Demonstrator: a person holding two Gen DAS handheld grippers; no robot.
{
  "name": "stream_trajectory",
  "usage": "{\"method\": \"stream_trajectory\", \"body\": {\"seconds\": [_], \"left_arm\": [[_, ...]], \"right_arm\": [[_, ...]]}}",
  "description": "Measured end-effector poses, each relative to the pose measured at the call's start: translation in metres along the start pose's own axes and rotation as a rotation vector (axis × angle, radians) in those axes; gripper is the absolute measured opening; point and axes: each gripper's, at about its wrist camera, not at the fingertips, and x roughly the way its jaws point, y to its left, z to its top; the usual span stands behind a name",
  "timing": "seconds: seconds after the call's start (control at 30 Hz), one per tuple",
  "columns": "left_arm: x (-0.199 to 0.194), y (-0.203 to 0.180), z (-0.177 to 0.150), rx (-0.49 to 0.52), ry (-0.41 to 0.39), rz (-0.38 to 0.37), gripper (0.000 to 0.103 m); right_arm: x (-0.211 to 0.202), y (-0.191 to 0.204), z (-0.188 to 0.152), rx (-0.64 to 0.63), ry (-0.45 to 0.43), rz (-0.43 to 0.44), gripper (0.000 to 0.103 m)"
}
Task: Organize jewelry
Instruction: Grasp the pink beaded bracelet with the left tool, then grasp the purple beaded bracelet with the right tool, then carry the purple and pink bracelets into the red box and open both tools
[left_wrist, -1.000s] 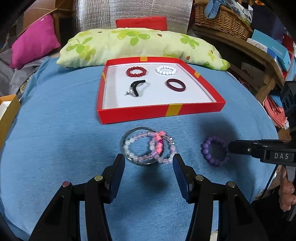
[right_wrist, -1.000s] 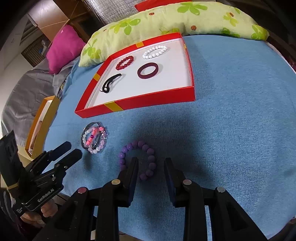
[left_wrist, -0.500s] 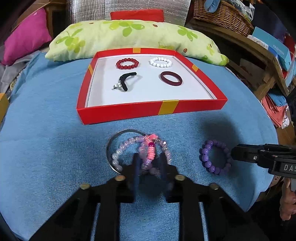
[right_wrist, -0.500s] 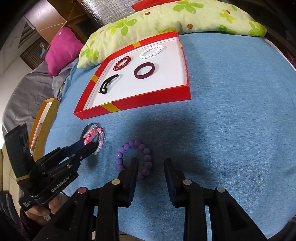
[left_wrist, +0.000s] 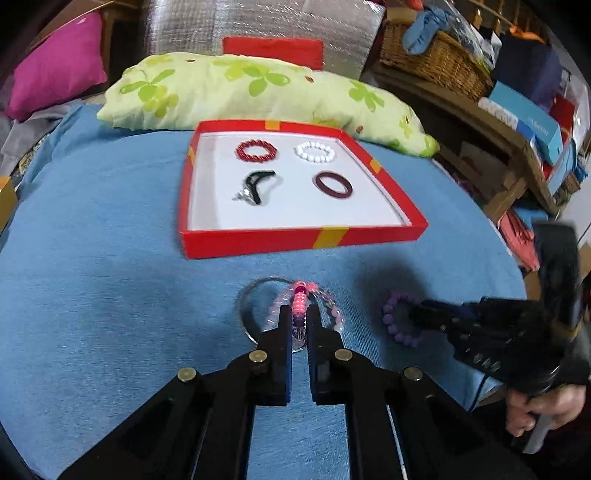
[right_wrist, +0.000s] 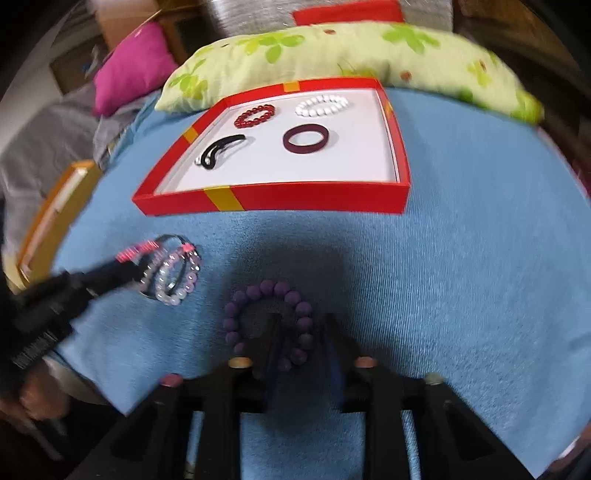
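1. Between the fingers of the left gripper (left_wrist: 298, 314), pressed nearly together, sits the pink beaded bracelet (left_wrist: 300, 301), pinched and standing up out of a tangle of pale lilac bead bracelets (right_wrist: 177, 275) and a thin silver bangle (left_wrist: 248, 308) on the blue cloth-covered bench (left_wrist: 110, 295).
2. Just right of that tangle, the right gripper (right_wrist: 301, 325) is spread around the near side of the purple round-bead bracelet (right_wrist: 267, 315); blur hides whether it touches.
3. Beyond both, the shallow red box (left_wrist: 303, 238) with a white floor already holds a red bead bracelet (left_wrist: 256, 150), a white bead bracelet (left_wrist: 316, 152), a dark maroon bangle (left_wrist: 332, 184) and a black hair clip (left_wrist: 258, 184); I judge about half done.
4. The front half of the box floor is bare, so room remains; only its low near wall must be cleared.
5. Behind the box lies a green leaf-print pillow (left_wrist: 240, 92), and the bench edge curves away close to the right gripper.
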Motion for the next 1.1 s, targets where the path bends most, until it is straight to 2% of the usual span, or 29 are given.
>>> {"method": "stream_trajectory", "body": {"seconds": [0.1, 0.2, 0.53, 0.73, 1.1], "left_arm": [[-0.009, 0.009, 0.004, -0.027, -0.029, 0.005, 0.007], [-0.013, 0.018, 0.006, -0.052, -0.046, 0.024, 0.007], [-0.019, 0.023, 0.009, -0.063, -0.072, 0.058, 0.007], [-0.019, 0.025, 0.009, -0.068, -0.069, 0.069, 0.007], [-0.028, 0.02, 0.013, -0.059, -0.107, 0.08, 0.007]], "right_arm": [[-0.001, 0.007, -0.002, -0.054, -0.027, -0.046, 0.011], [-0.007, 0.001, -0.001, -0.037, -0.055, -0.04, 0.011], [-0.037, -0.023, 0.011, 0.08, -0.147, 0.078, 0.011], [-0.032, -0.027, 0.012, 0.109, -0.129, 0.085, 0.011], [-0.051, -0.038, 0.017, 0.173, -0.203, 0.146, 0.011]]}}
